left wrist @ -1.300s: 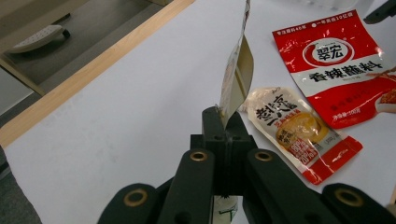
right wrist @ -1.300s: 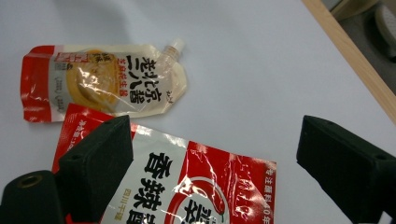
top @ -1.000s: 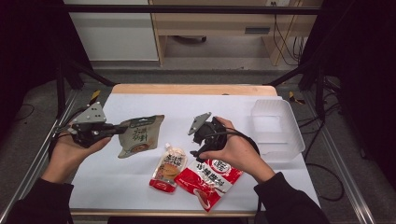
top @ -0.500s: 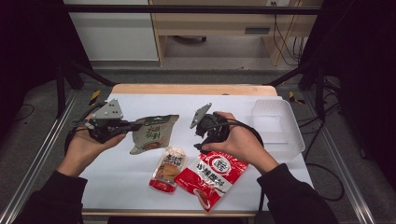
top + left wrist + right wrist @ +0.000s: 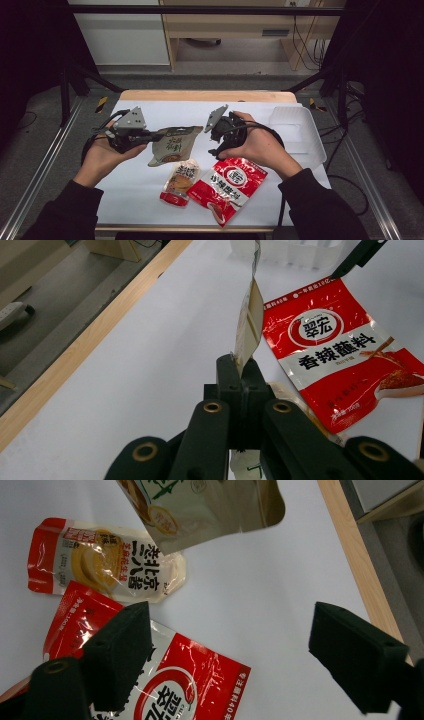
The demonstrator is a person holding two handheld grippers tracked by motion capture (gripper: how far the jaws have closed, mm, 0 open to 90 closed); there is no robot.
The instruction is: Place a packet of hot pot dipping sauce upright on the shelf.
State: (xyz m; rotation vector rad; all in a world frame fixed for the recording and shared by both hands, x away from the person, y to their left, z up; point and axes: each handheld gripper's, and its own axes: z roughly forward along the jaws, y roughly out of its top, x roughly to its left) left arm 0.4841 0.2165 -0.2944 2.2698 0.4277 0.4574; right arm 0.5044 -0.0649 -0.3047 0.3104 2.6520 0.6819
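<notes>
My left gripper (image 5: pixel 157 135) is shut on the edge of a beige-and-green snack pouch (image 5: pixel 172 145), which it holds above the table. In the left gripper view the pouch (image 5: pixel 250 315) stands edge-on from the closed jaws (image 5: pixel 240 367). My right gripper (image 5: pixel 216 145) hovers open just right of that pouch, above a big red pouch (image 5: pixel 230 187). Its jaws (image 5: pixel 235 640) have just been opening and nothing is between them. A small red-and-yellow pouch (image 5: pixel 110 565) lies flat beside the red pouch (image 5: pixel 190 685).
A clear plastic tray (image 5: pixel 300 132) sits at the right side of the white table (image 5: pixel 150 205). The table's wooden far edge (image 5: pixel 205 96) runs behind both hands. Metal frame rails flank the table.
My left hand has carried the beige pouch to the right, towards the table's middle. My right hand has lifted a little off the red pouch.
</notes>
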